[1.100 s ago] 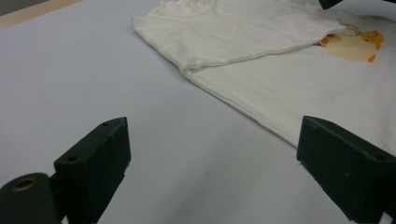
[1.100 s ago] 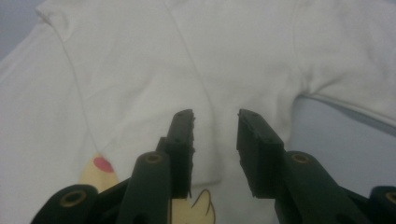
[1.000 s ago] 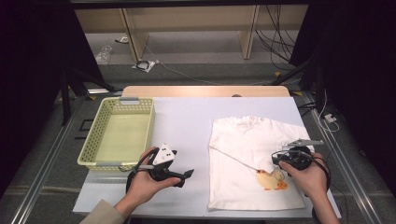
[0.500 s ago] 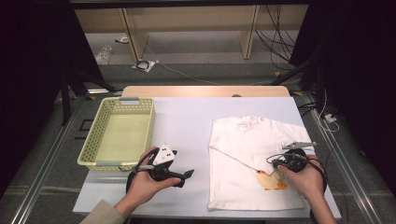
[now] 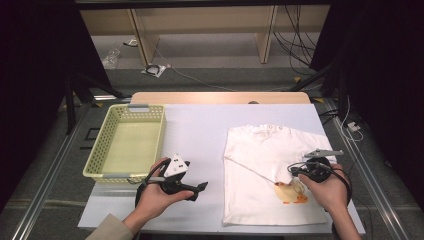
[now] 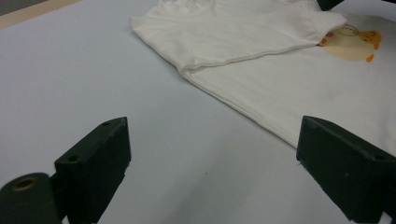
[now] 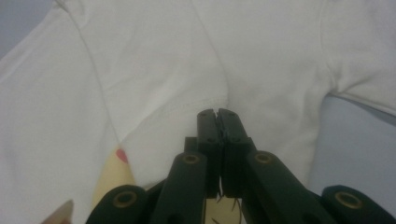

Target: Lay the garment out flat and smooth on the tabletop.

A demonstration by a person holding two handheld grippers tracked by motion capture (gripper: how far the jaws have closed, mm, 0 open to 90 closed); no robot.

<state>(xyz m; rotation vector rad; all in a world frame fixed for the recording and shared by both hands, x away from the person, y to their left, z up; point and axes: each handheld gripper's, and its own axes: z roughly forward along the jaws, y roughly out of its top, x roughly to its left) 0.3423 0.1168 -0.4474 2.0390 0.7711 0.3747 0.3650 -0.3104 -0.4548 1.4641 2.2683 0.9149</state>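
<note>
A white shirt (image 5: 255,145) with an orange duck print (image 5: 289,194) lies flat on the right half of the white table (image 5: 200,130). One sleeve is folded inward across its front. My right gripper (image 5: 293,171) rests on the shirt by the duck. Its jaws (image 7: 218,113) are shut, pinching the sleeve fabric (image 7: 140,60) at the hem. My left gripper (image 5: 199,191) is held low over bare table left of the shirt. It points toward the shirt (image 6: 280,79) and stands open (image 6: 212,126) with nothing between its jaws.
An empty pale yellow basket (image 5: 134,107) stands at the table's left side, just beyond the left hand. Bare table surface lies between the basket and the shirt. Cables and shelf legs are on the floor behind the table.
The right hand has shifted slightly on the shirt. The left hand and the shirt lie as before.
</note>
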